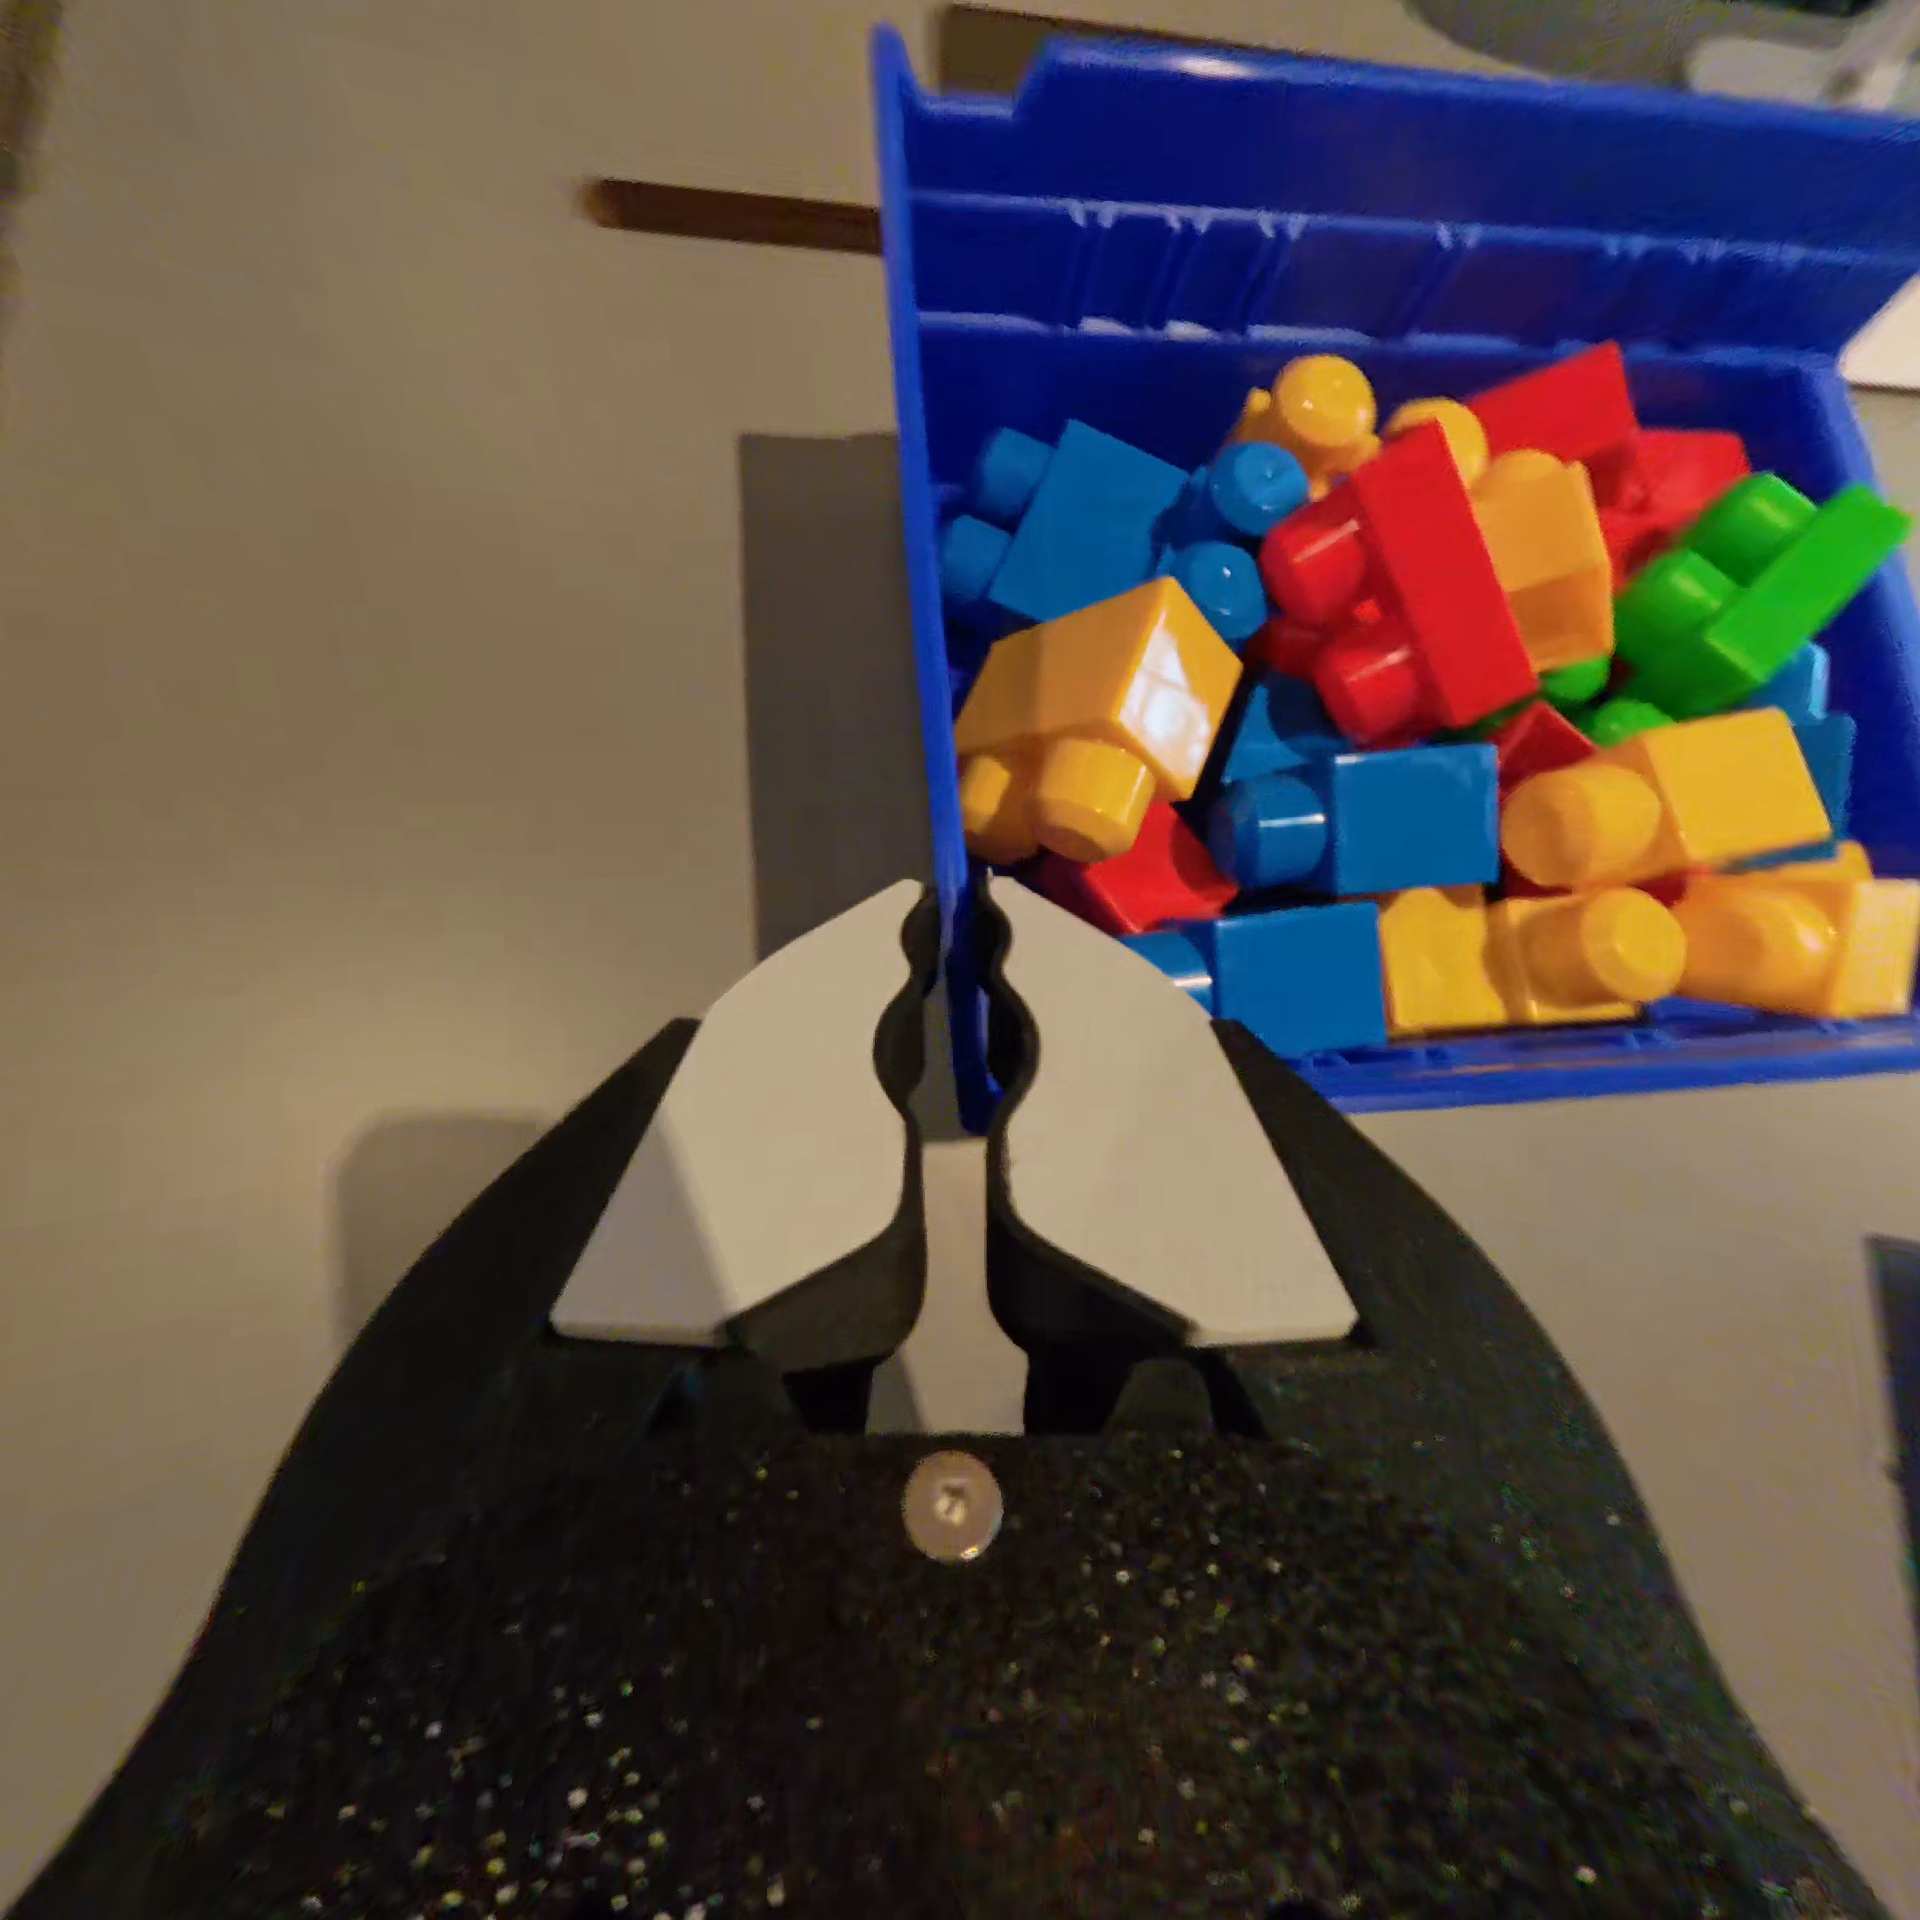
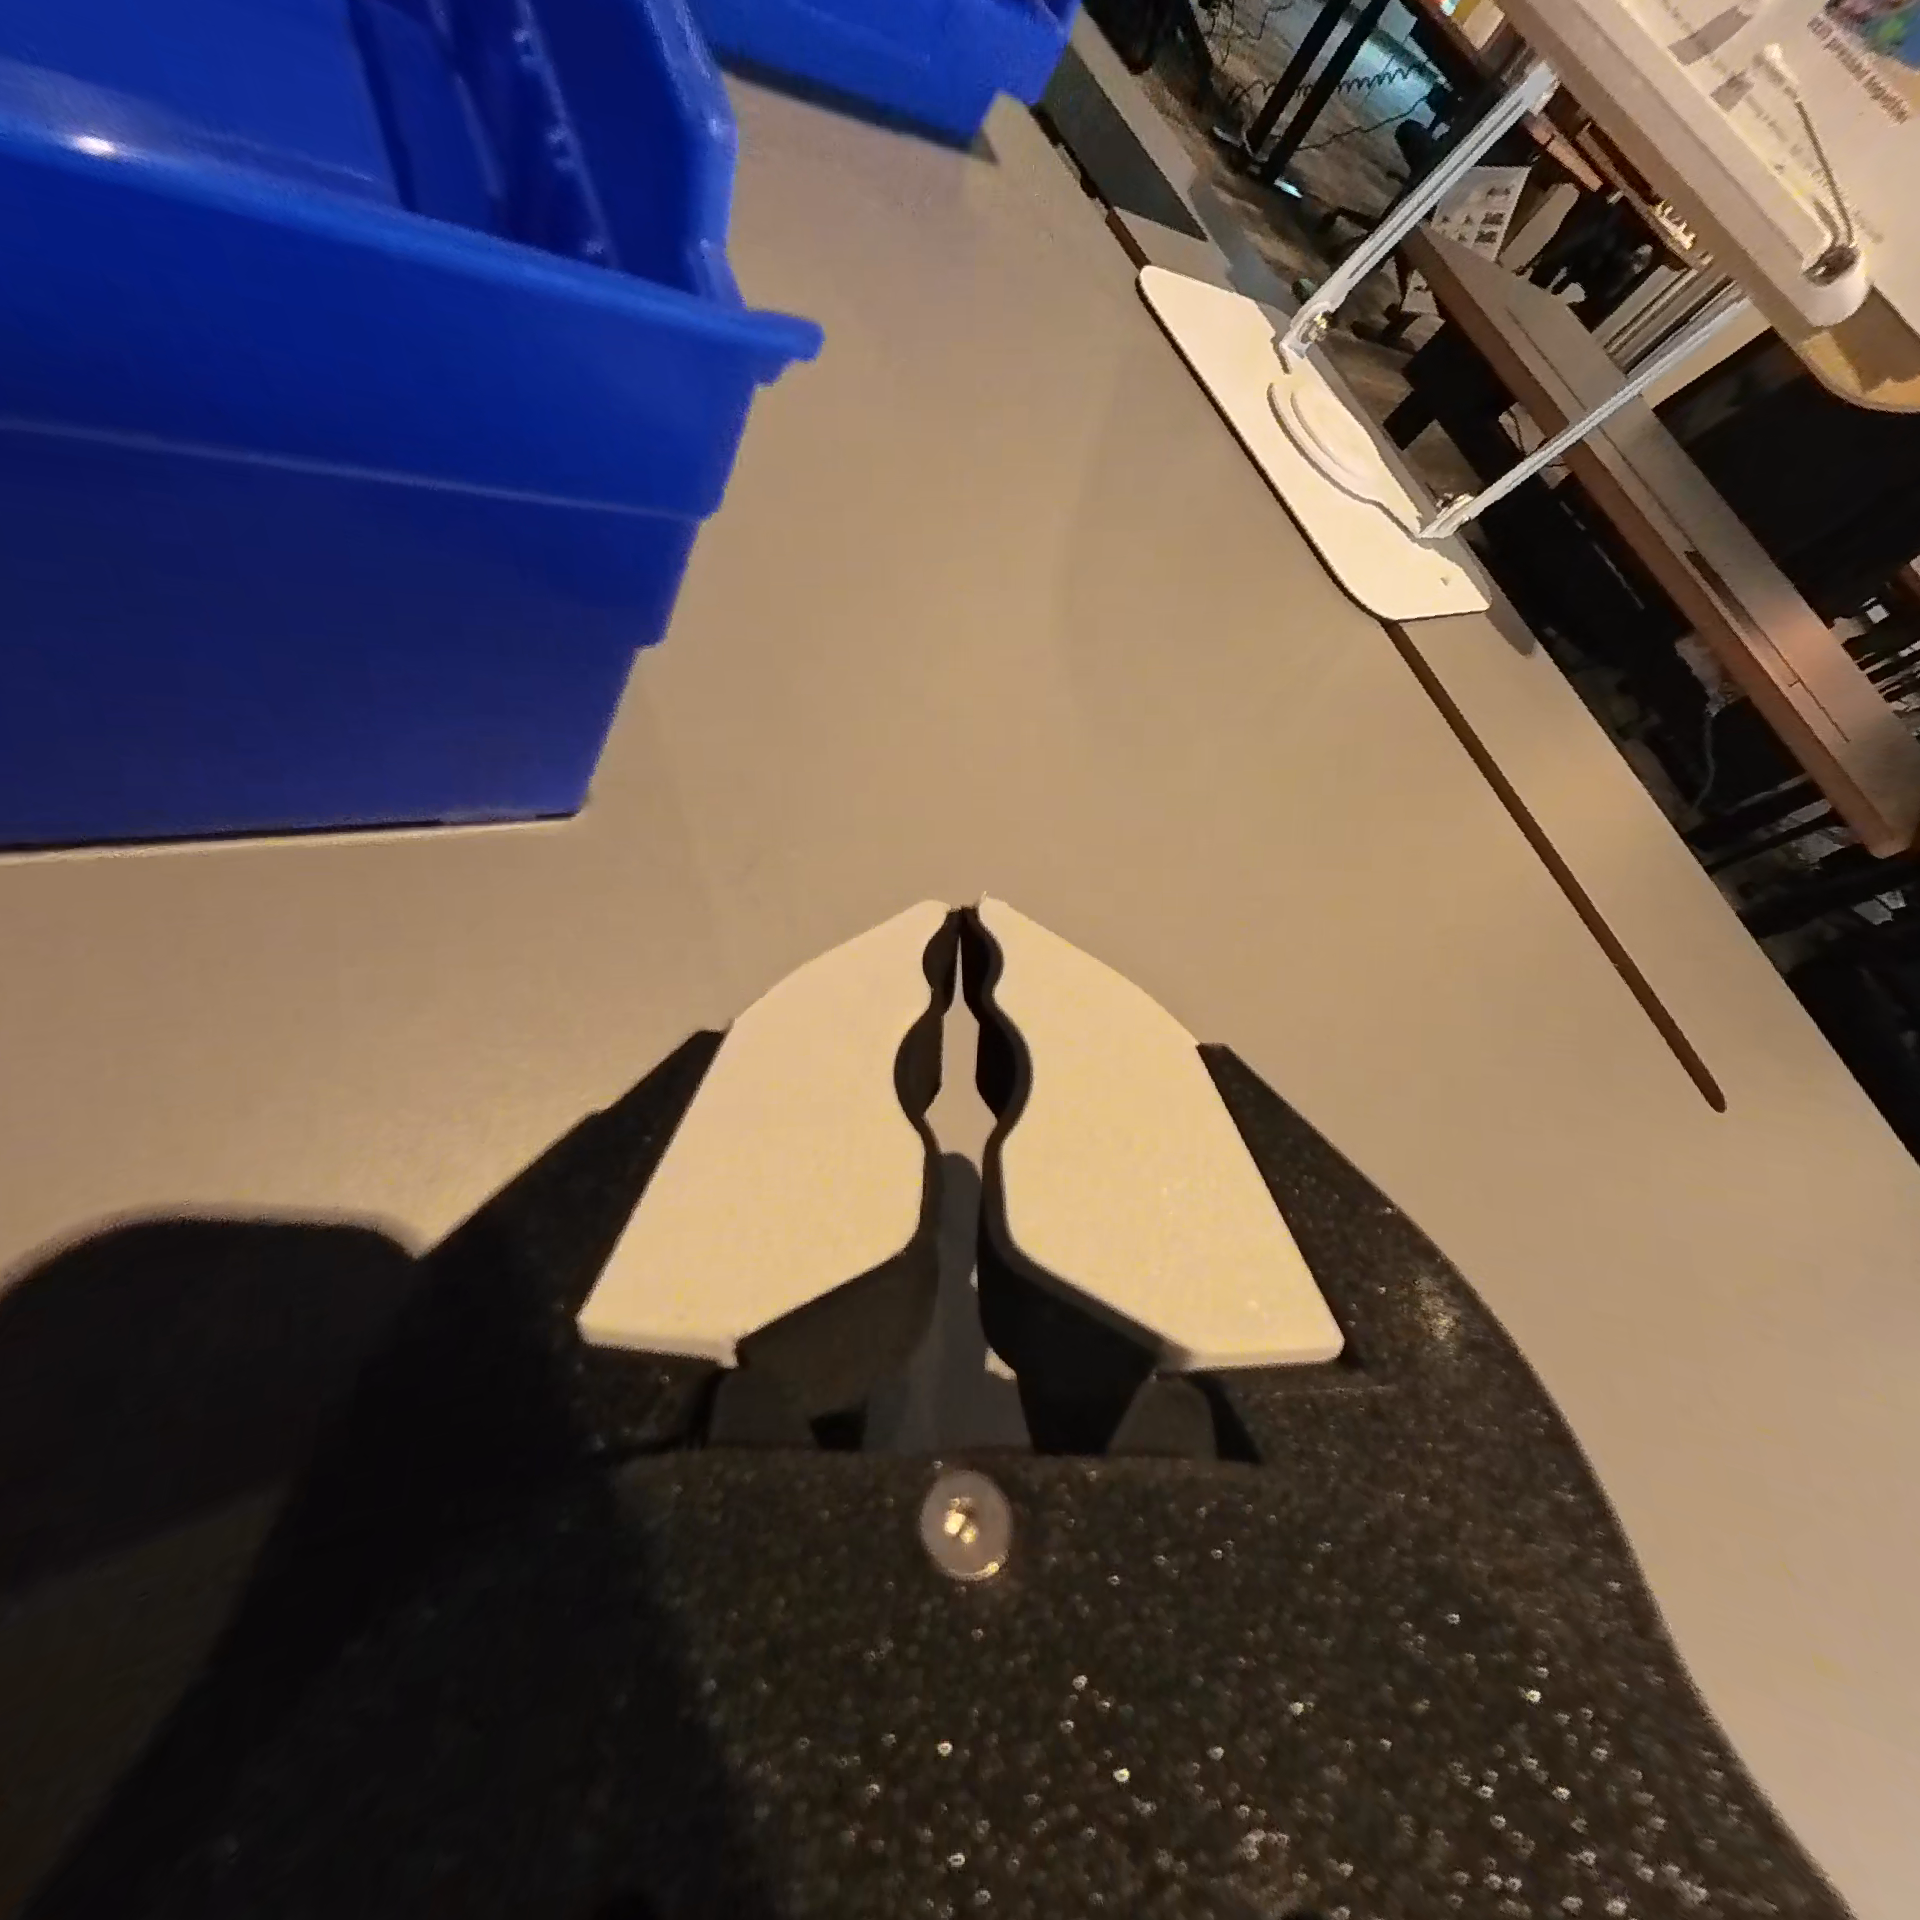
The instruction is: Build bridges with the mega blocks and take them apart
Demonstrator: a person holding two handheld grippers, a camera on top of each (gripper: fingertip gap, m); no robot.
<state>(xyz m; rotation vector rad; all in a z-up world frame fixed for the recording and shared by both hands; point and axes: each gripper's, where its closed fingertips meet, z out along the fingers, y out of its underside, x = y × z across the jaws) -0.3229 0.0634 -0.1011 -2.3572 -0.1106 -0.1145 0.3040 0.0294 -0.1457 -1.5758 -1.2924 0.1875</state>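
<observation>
A blue plastic bin [image 1: 1351,260] holds several mega blocks: yellow [image 1: 1101,707], red [image 1: 1444,582], green [image 1: 1766,592] and blue [image 1: 1392,821]. My left gripper [image 1: 956,904] is shut on the bin's left side wall, near its front corner. The bin looks tilted, its near edge off the grey table [image 1: 364,623]. In the right wrist view the bin [image 2: 312,468] shows from outside at upper left. My right gripper [image 2: 966,914] is shut and empty above the bare table, to the right of the bin. No loose block lies on the table in view.
A white flat stand base [image 2: 1320,447] with a clear frame sits at the table's far right edge. A thin dark slot [image 2: 1558,862] runs along that edge. Another blue bin [image 2: 883,52] stands farther back. A dark object [image 1: 1891,1351] shows at the left wrist view's right edge. About 65 cm separates my left fingertips from my right.
</observation>
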